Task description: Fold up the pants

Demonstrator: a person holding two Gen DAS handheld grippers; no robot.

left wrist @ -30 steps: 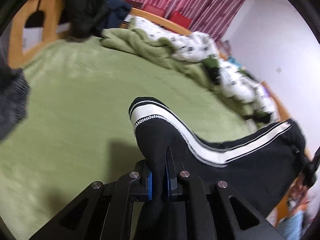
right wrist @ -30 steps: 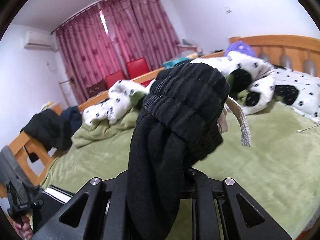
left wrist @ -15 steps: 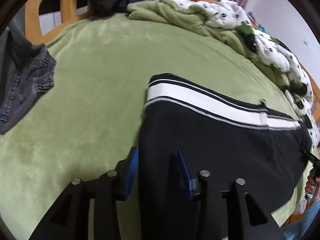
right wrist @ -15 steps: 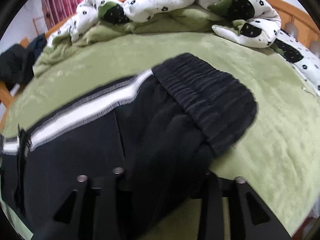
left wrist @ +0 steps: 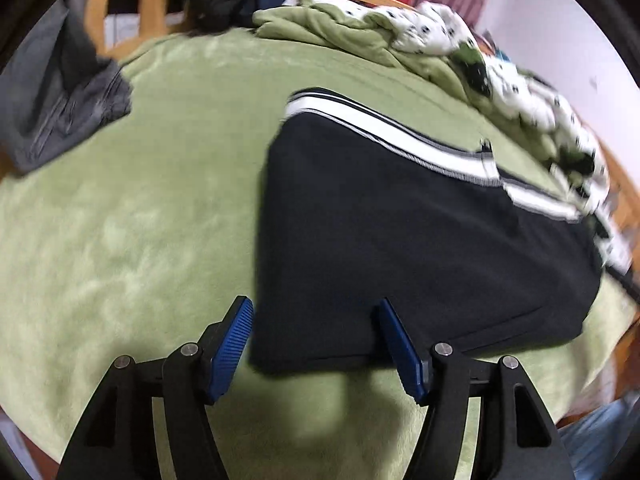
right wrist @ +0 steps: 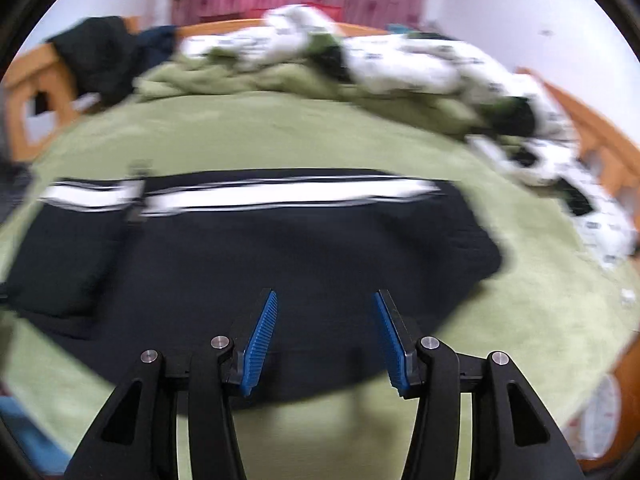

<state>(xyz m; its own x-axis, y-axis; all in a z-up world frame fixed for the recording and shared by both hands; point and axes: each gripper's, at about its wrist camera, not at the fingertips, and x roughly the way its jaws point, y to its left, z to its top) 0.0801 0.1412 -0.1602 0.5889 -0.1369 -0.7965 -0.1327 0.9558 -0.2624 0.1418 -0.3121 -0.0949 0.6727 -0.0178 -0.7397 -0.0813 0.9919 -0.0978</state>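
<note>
The black pants (left wrist: 404, 236) with a white side stripe (left wrist: 400, 136) lie flat and folded on the green bed cover (left wrist: 132, 216). My left gripper (left wrist: 314, 308) is open and empty, its blue pads (left wrist: 232, 340) spread over the pants' near left corner. In the right wrist view the pants (right wrist: 280, 256) lie across the bed with the stripe (right wrist: 256, 194) along the far edge. My right gripper (right wrist: 325, 300) is open and empty above the pants' near edge.
A grey garment (left wrist: 60, 108) lies at the bed's left edge. A rumpled green blanket and white spotted duvet (left wrist: 460, 48) are piled along the far side. A wooden bed frame (right wrist: 600, 136) runs round the bed, with dark clothes (right wrist: 100, 52) on it.
Both grippers held the pants up a second ago, then lowered them onto the bed and let go. Both now stand wide open and have drawn back toward the near edge.
</note>
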